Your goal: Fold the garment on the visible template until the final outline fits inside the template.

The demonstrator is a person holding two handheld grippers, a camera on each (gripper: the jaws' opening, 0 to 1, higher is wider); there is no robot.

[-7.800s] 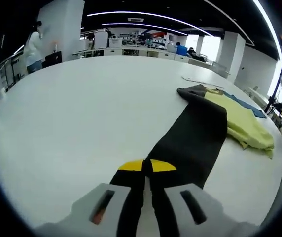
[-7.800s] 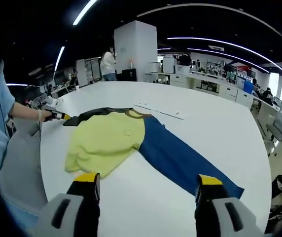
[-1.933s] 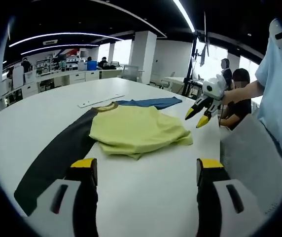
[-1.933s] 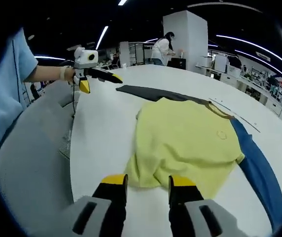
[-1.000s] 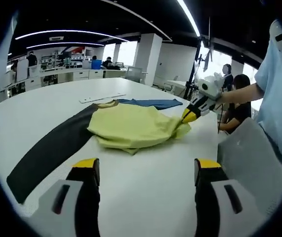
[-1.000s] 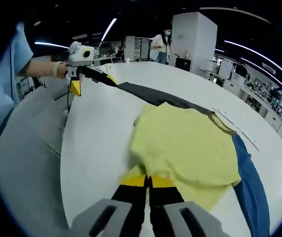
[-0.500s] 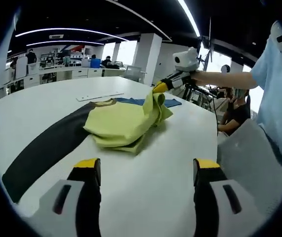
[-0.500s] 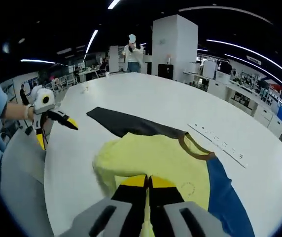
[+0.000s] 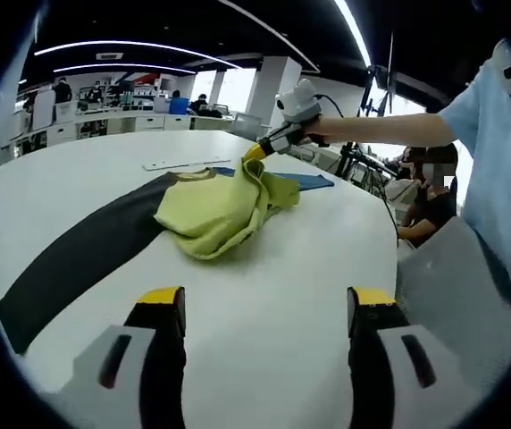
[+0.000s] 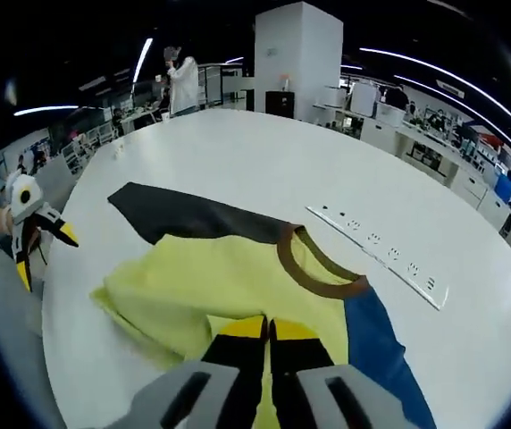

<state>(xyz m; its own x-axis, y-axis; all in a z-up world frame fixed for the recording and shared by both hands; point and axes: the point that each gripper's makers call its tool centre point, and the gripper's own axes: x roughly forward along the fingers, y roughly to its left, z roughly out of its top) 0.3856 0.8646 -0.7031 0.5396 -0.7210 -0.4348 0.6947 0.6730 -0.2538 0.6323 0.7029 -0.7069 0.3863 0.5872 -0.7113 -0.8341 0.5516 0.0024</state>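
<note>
Left gripper view: garment point(image 9: 224, 206) lies ahead on the white table point(image 9: 264, 295), its yellow body bunched, a black sleeve point(image 9: 77, 255) stretched toward the camera's left and a blue sleeve point(image 9: 305, 181) running off behind.
Left gripper point(image 9: 260, 308): jaws spread wide, nothing between them, hovering over bare table well short of the cloth.
Right gripper point(image 9: 257, 150), seen from here: it comes in from the right on a person's arm and holds the yellow hem lifted clear of the table, so the body drapes down from its tip.
Right gripper view: own jaws point(image 10: 267, 329) pressed together on the yellow fabric; the hem hangs directly below them.
Garment from above point(image 10: 229, 277): brown neckline point(image 10: 314, 268) faces up, black sleeve point(image 10: 184, 217) to one side and blue sleeve point(image 10: 376, 344) to the other, so the long axis runs sleeve to sleeve.
Strip point(image 10: 376, 250): a pale, ruler-like piece with dark marks lies on the table just beyond the collar; whether it belongs to the template cannot be told.
Deciding relation: the collar lies forward of the pinched hem, across the long axis, so the fold likely carries that way; the right arm is nearer.
View difference: the left shows the lift height; the right shows the neckline and the left gripper point(image 10: 37, 234) at the table edge.
</note>
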